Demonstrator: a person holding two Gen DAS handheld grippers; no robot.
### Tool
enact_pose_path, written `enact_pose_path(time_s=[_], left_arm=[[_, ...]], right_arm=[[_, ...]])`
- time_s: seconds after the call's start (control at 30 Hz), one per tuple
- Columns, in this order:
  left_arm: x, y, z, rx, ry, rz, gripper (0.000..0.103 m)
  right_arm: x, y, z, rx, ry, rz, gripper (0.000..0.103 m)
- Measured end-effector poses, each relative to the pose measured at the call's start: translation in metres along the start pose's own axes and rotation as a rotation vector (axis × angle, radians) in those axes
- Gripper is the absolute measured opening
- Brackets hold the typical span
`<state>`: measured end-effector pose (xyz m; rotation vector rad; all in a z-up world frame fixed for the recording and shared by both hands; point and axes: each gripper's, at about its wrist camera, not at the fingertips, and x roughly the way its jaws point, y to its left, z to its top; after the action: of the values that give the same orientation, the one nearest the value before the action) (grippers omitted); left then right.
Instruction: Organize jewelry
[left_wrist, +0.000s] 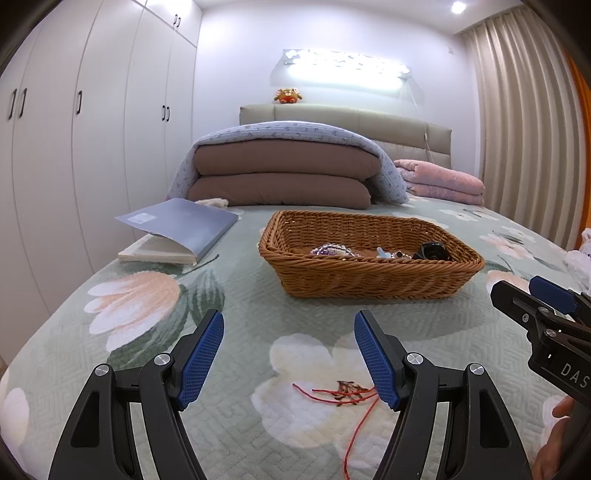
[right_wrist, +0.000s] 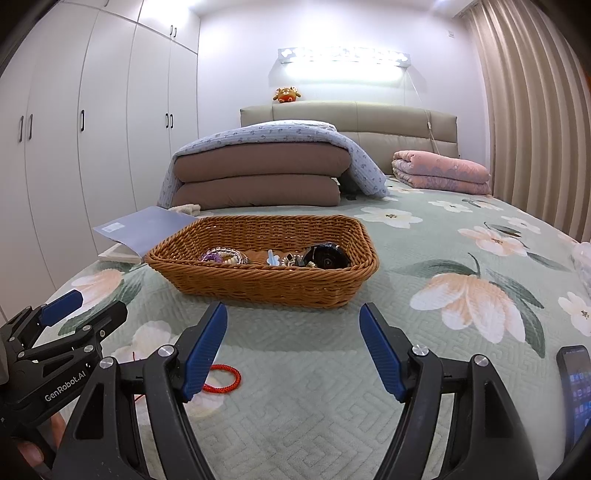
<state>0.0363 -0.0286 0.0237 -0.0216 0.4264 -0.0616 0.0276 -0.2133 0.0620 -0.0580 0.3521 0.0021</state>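
A woven brown basket (left_wrist: 369, 280) (right_wrist: 258, 288) stands on the flowered bedspread ahead of both grippers. In it lie bead bracelets (left_wrist: 334, 251) (right_wrist: 221, 256), small trinkets (right_wrist: 275, 258) and a black watch (left_wrist: 432, 253) (right_wrist: 327, 258). A thin red cord (left_wrist: 354, 402) lies on the bedspread just inside my left gripper's right finger. In the right wrist view a red braided loop (right_wrist: 225, 380) of cord shows beside the right gripper's left finger. My left gripper (left_wrist: 289, 321) is open and holds nothing. My right gripper (right_wrist: 293, 314) is open too, with only bedspread between its fingers.
An open blue-covered book (left_wrist: 177, 229) lies left of the basket. Folded brown quilts (left_wrist: 280, 173) and a pink blanket (left_wrist: 443, 181) are stacked at the headboard. A phone (right_wrist: 576, 387) lies at the near right. Wardrobe doors run along the left, curtains along the right.
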Motion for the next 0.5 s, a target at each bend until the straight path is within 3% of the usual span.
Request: enact_pose_path(time_s=[0.5], left_arm=[[0.0024,0.0020,0.0008,0.002,0.010,-0.001,0.075]], right_arm=[[0.0020,0.0001,-0.0008,-0.003,0.007,0.001,0.077]])
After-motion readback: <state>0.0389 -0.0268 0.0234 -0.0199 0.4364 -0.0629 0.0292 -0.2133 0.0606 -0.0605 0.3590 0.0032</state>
